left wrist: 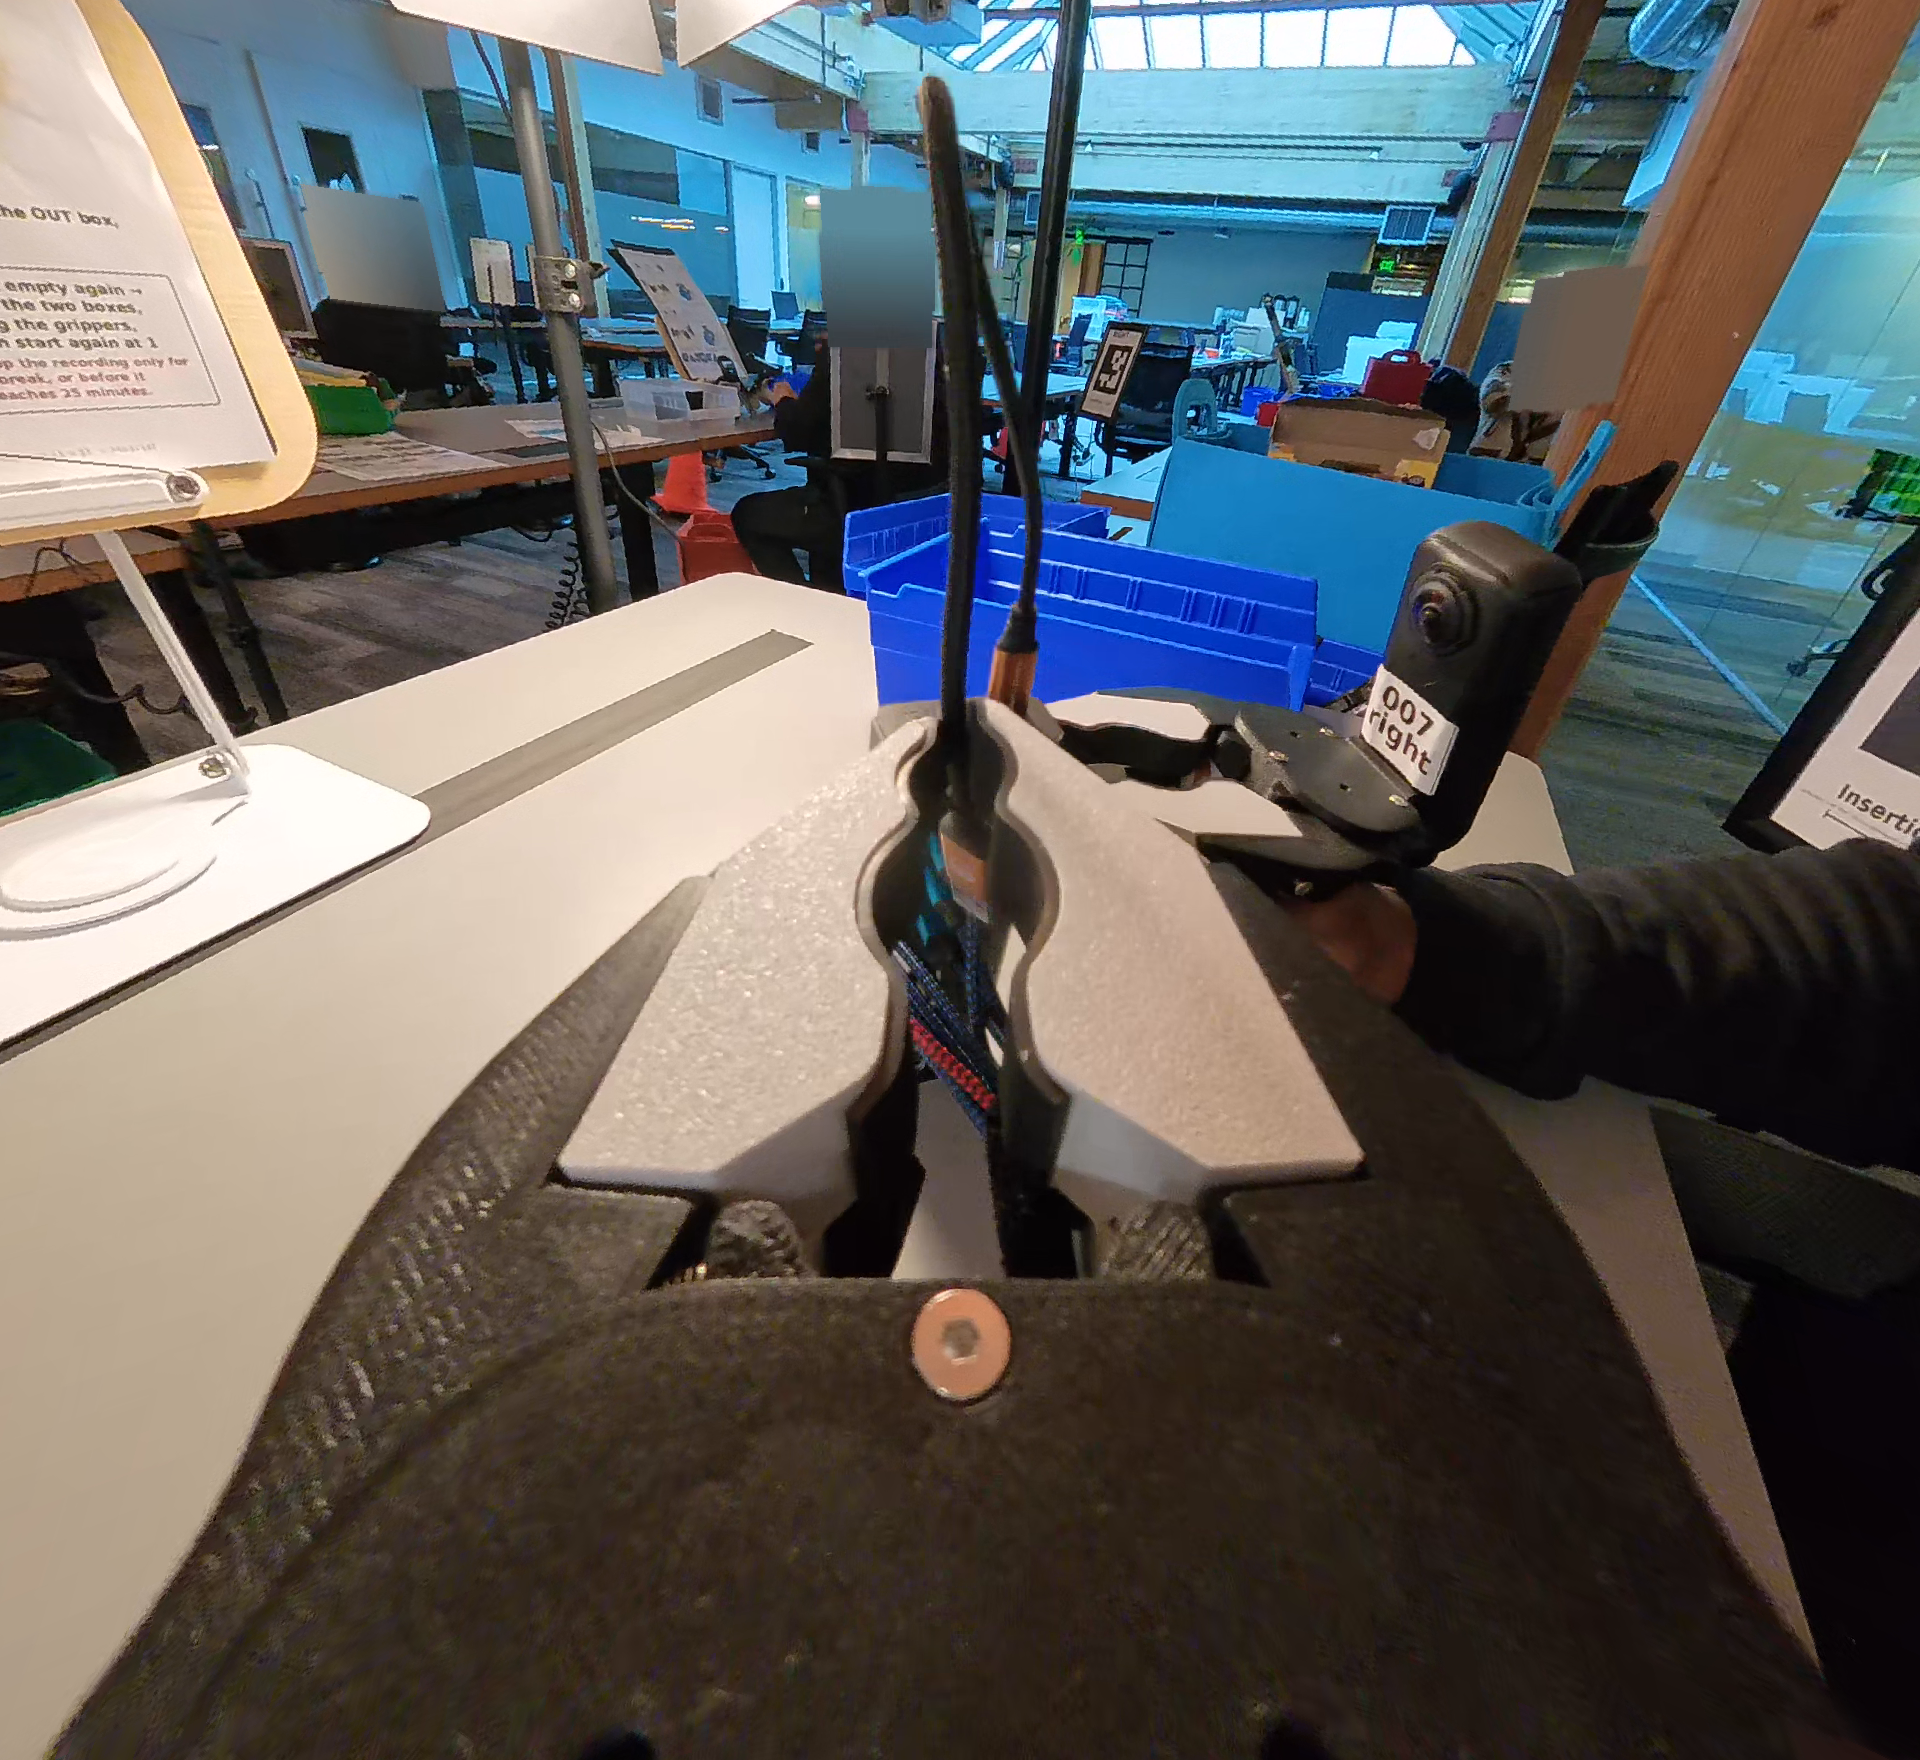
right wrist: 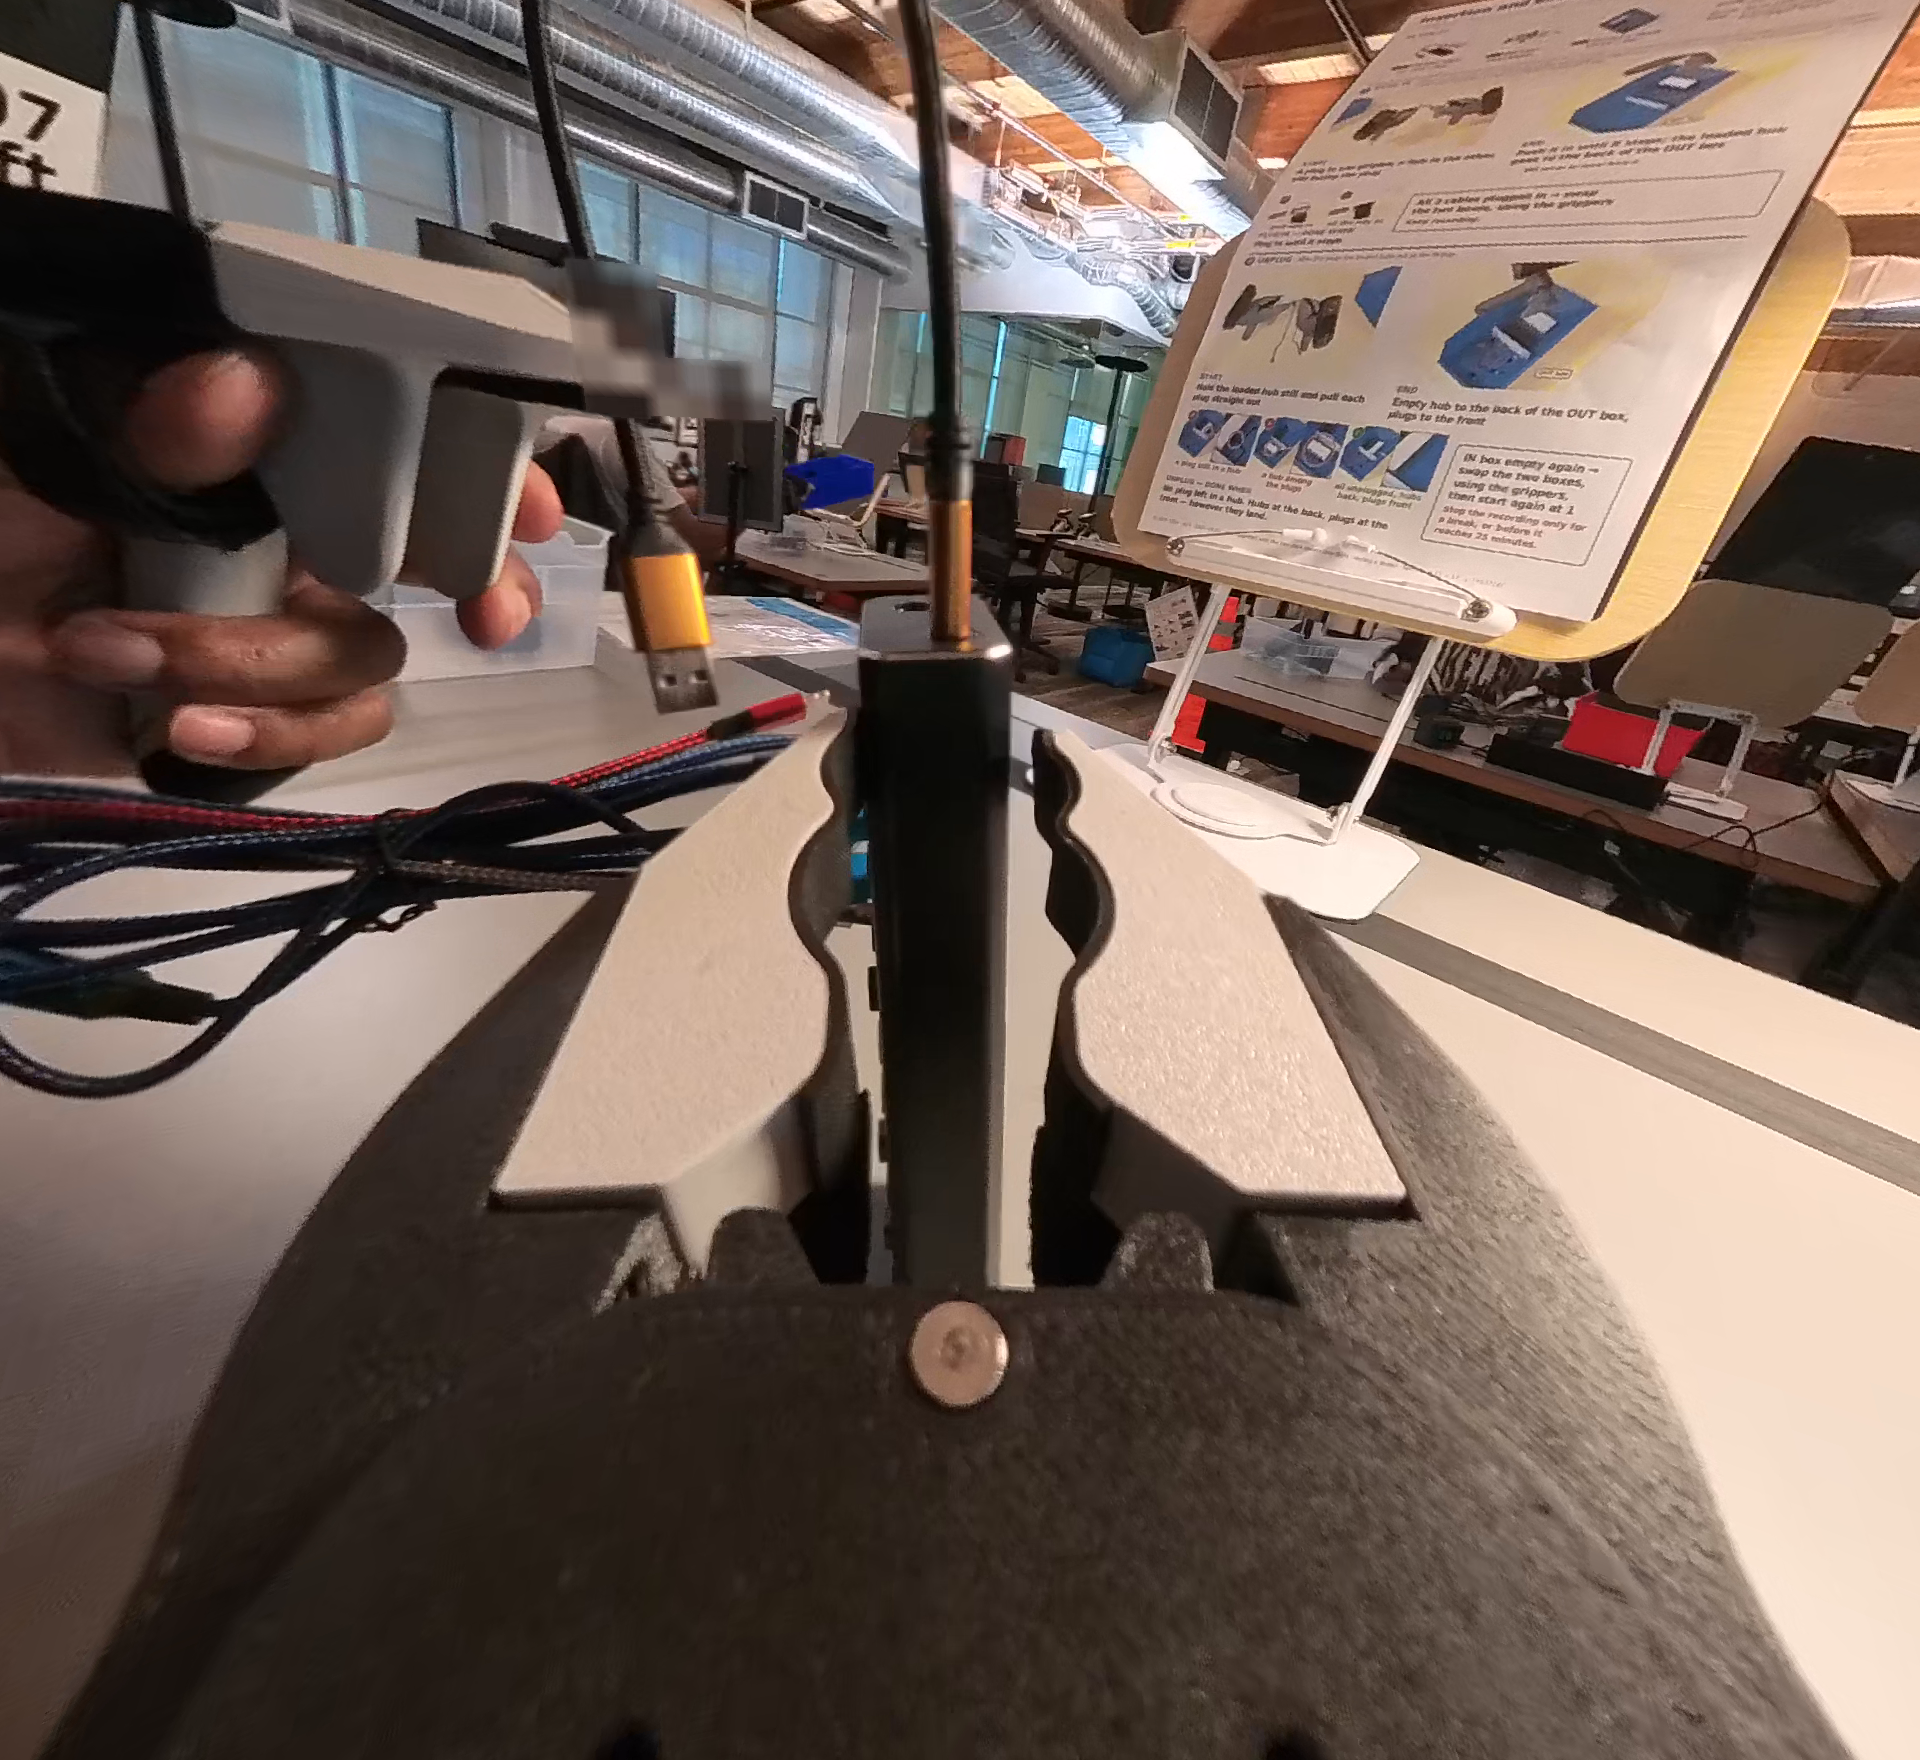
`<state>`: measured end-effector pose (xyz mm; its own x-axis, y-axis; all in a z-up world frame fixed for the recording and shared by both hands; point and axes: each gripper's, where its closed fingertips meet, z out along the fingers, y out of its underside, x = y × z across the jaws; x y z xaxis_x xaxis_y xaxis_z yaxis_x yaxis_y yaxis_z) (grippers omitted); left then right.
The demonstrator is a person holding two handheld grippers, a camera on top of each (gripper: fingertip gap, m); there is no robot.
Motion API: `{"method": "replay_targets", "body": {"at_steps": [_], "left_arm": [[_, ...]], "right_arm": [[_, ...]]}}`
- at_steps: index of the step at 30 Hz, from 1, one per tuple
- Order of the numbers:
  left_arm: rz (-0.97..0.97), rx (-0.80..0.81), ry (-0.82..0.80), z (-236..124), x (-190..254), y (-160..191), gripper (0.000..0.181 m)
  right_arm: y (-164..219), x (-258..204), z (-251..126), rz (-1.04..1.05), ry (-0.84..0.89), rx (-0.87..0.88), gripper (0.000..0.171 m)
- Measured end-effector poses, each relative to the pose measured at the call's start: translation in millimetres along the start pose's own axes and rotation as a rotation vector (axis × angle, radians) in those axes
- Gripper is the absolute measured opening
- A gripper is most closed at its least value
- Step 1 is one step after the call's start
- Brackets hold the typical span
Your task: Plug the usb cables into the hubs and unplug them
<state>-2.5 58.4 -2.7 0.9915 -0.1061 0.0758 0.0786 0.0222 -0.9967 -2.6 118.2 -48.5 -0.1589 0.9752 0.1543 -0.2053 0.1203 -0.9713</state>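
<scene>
The step in hand looks like plugging in: one orange plug is already seated in the end of the hub, and a second hangs free beside it, so the next move calls for lining that loose plug's metal tip square with an open port and pushing straight while the hub is held still. Nearest in the right wrist view, the right gripper [right wrist: 940, 796] is clenched on the black hub [right wrist: 935, 879], which stands upright between its grey fingers [right wrist: 717, 962]; the left pad touches the hub's side, the right shows a narrow gap near the tip. The seated orange plug [right wrist: 951, 567] rises from the hub's top, its black cable [right wrist: 914, 152] arching overhead. Just left of it, the left gripper [left wrist: 961, 775] pinches the cable right above the free orange plug [right wrist: 670, 614], its fingers [left wrist: 769, 962] nearly closed with only the cord between them; the plug's tip points down, near the hub but apart. Lower left, a bundle of braided cables [right wrist: 312, 827] lies on the white table [right wrist: 1558, 1139]. Beyond, toward the far edge, stand blue bins [left wrist: 1091, 619] and an instruction board on a stand [right wrist: 1455, 256]
</scene>
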Motion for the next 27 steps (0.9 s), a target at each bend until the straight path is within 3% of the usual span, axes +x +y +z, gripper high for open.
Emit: {"method": "replay_targets", "body": {"at_steps": [6,18,23,27], "left_arm": [[-0.002,-0.007,0.001,6.6,6.2,-5.2,0.004],[-0.013,-0.045,-0.067,-0.6,45.4,-15.5,0.006],[-0.125,-0.018,-0.071,3.2,69.2,4.6,0.006],[-0.099,-0.037,-0.145,9.3,73.6,32.5,0.006]], "right_arm": [[4.3,21.7,-0.9,0.054,0.08,-0.023,0.027],[2.7,15.0,-1.2,0.025,0.064,-0.024,0.026],[3.1,16.3,-1.3,0.027,0.073,-0.03,0.026],[3.2,16.8,-1.4,0.028,0.073,-0.033,0.026]]}}
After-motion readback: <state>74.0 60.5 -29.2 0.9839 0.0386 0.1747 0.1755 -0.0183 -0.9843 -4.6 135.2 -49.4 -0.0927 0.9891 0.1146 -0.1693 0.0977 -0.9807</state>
